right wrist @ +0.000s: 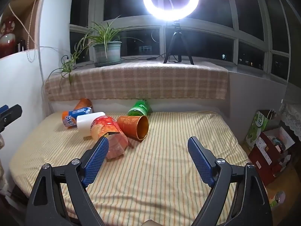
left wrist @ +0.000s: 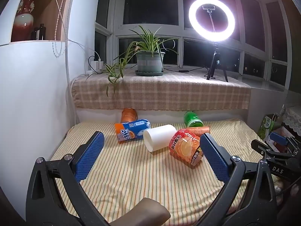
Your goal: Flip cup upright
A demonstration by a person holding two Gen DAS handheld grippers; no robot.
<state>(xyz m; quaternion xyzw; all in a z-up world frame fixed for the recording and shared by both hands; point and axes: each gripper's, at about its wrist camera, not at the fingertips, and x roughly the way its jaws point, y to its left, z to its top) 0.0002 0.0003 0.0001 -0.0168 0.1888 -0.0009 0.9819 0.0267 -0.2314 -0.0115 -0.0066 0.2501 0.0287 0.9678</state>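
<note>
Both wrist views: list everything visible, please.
White cup: 1, on its side, mid-mattress.
Copper cup: 1, on its side, mouth facing camera.
Red-orange cup: 1, tipped, nearest the fingers.
Blue-orange cup: 1, on its side.
Orange cup: 1, tipped, rear left.
Green cup: 1, tipped, rear.
Striped mattress: 1, yellow.
Potted plant: 1, sill.
Ring light: 1, lit, sill.
Left gripper: open.
Right gripper: open.

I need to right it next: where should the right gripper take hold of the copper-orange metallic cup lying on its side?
Grip the copper-orange metallic cup across its side wall near the middle, probably from above. It lies on its side on the striped yellow mattress, open mouth toward the right gripper; the red-orange printed cup crowds its left, so the top is freest. Both jaws are open.
</note>
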